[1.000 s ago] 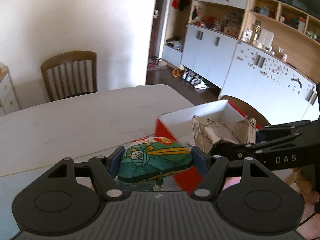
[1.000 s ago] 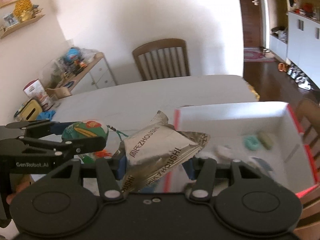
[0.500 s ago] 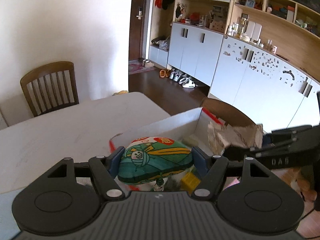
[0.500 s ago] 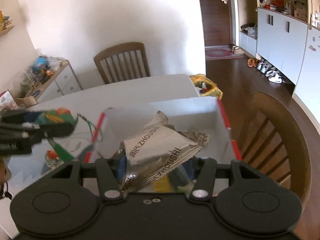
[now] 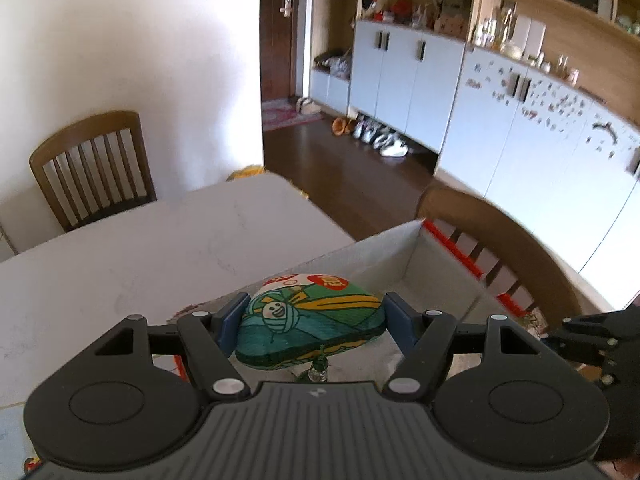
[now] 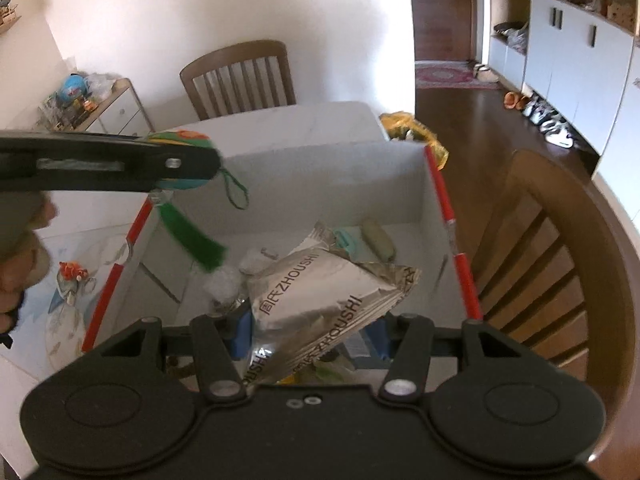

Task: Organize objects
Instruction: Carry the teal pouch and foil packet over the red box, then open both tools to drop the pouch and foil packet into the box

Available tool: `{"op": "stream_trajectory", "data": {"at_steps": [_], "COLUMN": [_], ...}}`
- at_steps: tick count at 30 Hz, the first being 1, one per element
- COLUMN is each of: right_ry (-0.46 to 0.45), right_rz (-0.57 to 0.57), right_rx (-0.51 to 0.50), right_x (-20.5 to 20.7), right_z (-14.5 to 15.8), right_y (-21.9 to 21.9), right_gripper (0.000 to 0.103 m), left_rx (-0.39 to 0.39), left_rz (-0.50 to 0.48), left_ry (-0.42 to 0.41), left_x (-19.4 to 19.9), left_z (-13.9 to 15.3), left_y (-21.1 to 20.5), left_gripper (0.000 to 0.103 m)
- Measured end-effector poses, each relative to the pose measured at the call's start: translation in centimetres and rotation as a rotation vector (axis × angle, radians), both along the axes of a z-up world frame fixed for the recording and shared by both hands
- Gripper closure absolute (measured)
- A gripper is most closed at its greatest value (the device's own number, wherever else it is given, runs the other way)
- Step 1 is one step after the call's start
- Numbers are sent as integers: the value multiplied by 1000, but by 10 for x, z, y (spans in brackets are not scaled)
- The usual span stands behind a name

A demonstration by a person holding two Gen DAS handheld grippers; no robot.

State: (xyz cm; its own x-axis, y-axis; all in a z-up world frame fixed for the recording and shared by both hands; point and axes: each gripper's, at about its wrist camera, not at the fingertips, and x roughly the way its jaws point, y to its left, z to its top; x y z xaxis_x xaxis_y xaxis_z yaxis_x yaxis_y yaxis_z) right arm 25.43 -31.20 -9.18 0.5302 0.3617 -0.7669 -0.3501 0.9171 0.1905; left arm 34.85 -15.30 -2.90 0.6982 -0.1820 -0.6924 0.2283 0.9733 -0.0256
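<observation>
left hand-held gripper (image 5: pixel 312 322) clamped, right hand-held gripper (image 6: pixel 316 330) clamped

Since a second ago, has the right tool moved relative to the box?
Yes. The right tool, gripping the foil packet, moved from beside the box's left corner to over its interior.

Right gripper (image 5: pixel 576 344) cut off by the frame edge beside the left claw; its jaw state unreadable there. Box (image 6: pixel 320 184) contents beneath the silver packet (image 6: pixel 320 296) are hidden. Small items ahead of that claw are too blurred to identify.
</observation>
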Motion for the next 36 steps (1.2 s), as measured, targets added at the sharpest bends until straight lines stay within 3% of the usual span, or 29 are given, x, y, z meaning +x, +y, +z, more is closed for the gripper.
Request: {"op": "stream_trajectory", "data": {"at_steps": [13, 24, 29, 31, 36], "right_ry": [45, 78, 85, 88, 89], "right_rz": [118, 143, 144, 147, 142], "right_rx": [-4, -49, -40, -30, -9], "right_x": [13, 11, 9, 9, 9], "right_z": [-19, -29, -25, -21, -13], "right_y": [21, 27, 22, 19, 10], "right_gripper": [49, 47, 39, 31, 28], "left_rx": [78, 109, 118, 118, 123], "left_rz": [-10, -18, -17, -17, -10], "left_ry": [107, 193, 231, 245, 257], "left_x": [37, 55, 58, 58, 59], "left_z": [-42, -77, -89, -93, -96], "left_y": [-23, -35, -38, -38, -38], "left_gripper": [31, 31, 30, 30, 29]}}
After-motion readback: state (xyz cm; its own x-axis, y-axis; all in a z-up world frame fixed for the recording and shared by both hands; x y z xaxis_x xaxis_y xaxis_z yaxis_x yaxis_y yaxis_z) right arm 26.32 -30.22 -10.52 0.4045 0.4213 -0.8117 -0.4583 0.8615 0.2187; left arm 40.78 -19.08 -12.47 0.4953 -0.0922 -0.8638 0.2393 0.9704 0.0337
